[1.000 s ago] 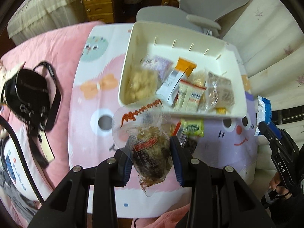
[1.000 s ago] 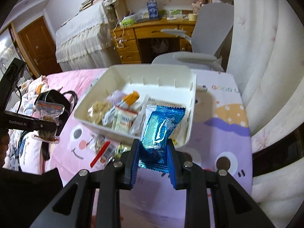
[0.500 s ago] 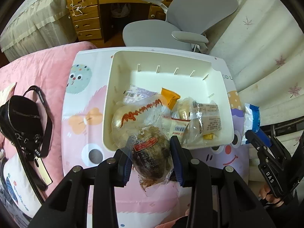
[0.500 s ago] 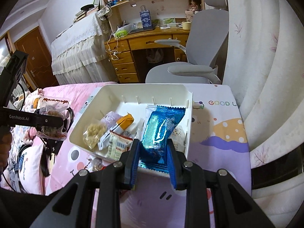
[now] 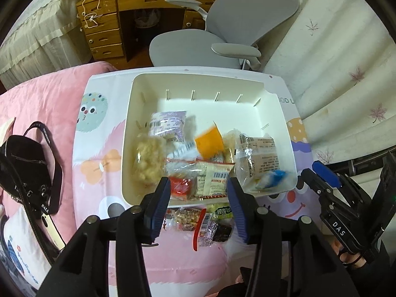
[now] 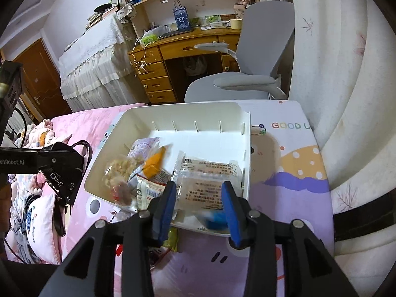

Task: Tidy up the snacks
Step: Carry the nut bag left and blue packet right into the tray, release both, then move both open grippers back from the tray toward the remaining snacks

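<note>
A white bin (image 5: 277,104) (image 6: 188,109) stands on the cartoon-print table and holds several snack packets. My left gripper (image 5: 199,204) is open and empty above the bin's near rim. My right gripper (image 6: 199,204) is open and empty above the bin's near right corner. A blue packet (image 6: 215,219) (image 5: 274,177) lies blurred in that corner. A dark snack in a clear bag with a red label (image 5: 182,188) lies at the bin's near left. Several loose snacks (image 5: 205,225) lie on the table in front of the bin.
A black bag (image 5: 24,170) lies on the pink bedding at left. A grey office chair (image 5: 222,37) and a wooden desk (image 5: 138,19) stand behind the table. A white curtain (image 6: 346,74) hangs at right.
Both grippers have opened. The dark snack bag has dropped from the left gripper into the bin, and the blue packet has dropped from the right gripper into the bin's corner.
</note>
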### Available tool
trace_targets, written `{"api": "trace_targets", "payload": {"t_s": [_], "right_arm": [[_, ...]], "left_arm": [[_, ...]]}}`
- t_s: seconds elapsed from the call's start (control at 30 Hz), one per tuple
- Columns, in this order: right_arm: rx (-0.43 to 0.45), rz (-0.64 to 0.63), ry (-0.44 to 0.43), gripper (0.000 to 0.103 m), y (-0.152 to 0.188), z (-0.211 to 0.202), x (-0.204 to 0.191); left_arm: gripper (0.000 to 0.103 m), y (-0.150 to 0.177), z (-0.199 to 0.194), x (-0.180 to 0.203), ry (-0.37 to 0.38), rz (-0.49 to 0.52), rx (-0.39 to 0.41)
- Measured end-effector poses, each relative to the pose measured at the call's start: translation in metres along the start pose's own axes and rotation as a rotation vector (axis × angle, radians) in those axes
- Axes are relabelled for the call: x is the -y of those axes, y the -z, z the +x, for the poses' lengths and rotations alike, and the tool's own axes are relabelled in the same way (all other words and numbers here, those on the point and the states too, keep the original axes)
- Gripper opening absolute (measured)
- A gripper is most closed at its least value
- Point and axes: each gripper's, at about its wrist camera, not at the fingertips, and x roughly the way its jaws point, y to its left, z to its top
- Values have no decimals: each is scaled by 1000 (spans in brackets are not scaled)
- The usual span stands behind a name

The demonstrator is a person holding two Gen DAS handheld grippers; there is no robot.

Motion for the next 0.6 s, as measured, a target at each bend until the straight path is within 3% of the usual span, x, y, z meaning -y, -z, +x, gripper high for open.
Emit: {"api": "trace_targets", "payload": {"t_s": [0.3, 0.6], "right_arm": [[-51, 38, -66, 42, 21, -3, 2], [-164, 134, -169, 45, 63, 3, 7]], "left_arm": [[46, 34, -3, -3, -26, -53, -20], [52, 102, 1, -16, -66, -160, -71]]}}
